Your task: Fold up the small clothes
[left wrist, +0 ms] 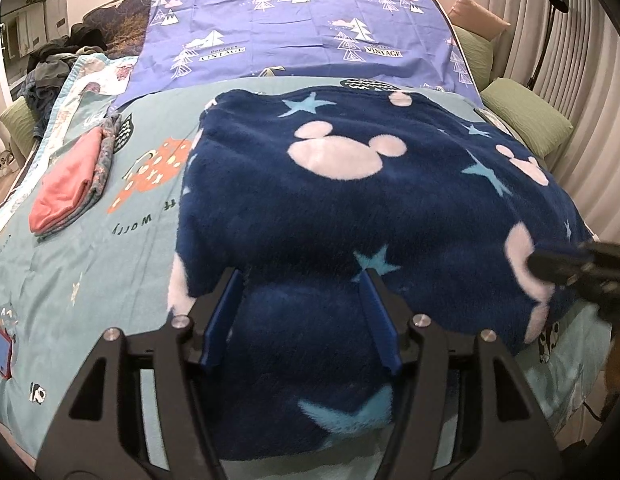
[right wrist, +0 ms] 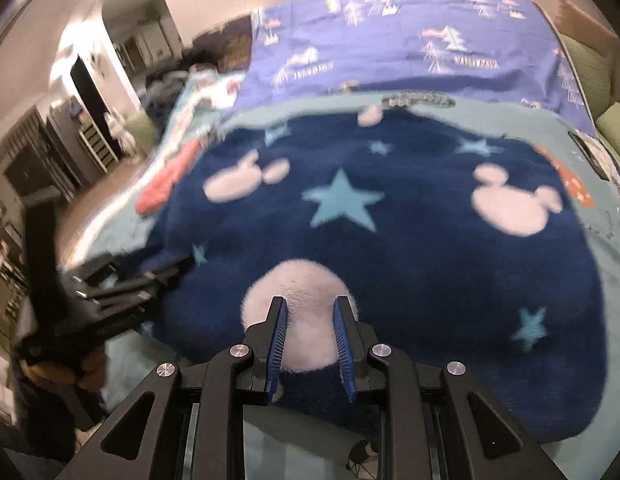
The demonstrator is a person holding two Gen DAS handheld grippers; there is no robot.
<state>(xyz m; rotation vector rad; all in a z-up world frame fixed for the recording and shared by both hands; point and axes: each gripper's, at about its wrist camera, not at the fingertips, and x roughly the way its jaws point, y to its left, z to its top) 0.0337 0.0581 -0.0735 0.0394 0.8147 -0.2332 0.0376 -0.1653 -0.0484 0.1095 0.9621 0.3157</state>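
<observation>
A navy fleece garment (left wrist: 350, 208) with pink mouse-head shapes and pale blue stars lies spread on the teal bedsheet (left wrist: 90, 280). In the left wrist view my left gripper (left wrist: 300, 280) is at the garment's near edge, and a thick bulge of fleece fills the gap between its blue pads. My right gripper (right wrist: 310, 308) is closed narrow on a pink patch at the near edge of the fleece garment (right wrist: 390, 240). The left wrist view shows the right gripper (left wrist: 542, 266) blurred at the garment's right side. The left gripper (right wrist: 166, 272) shows as a dark blur in the right wrist view.
A folded stack of pink and patterned clothes (left wrist: 70, 188) lies on the sheet to the left. A purple sheet with white trees (left wrist: 302, 40) covers the far half of the bed. Green pillows (left wrist: 526, 120) line the right side, and a heap of dark clothes (left wrist: 62, 60) sits far left.
</observation>
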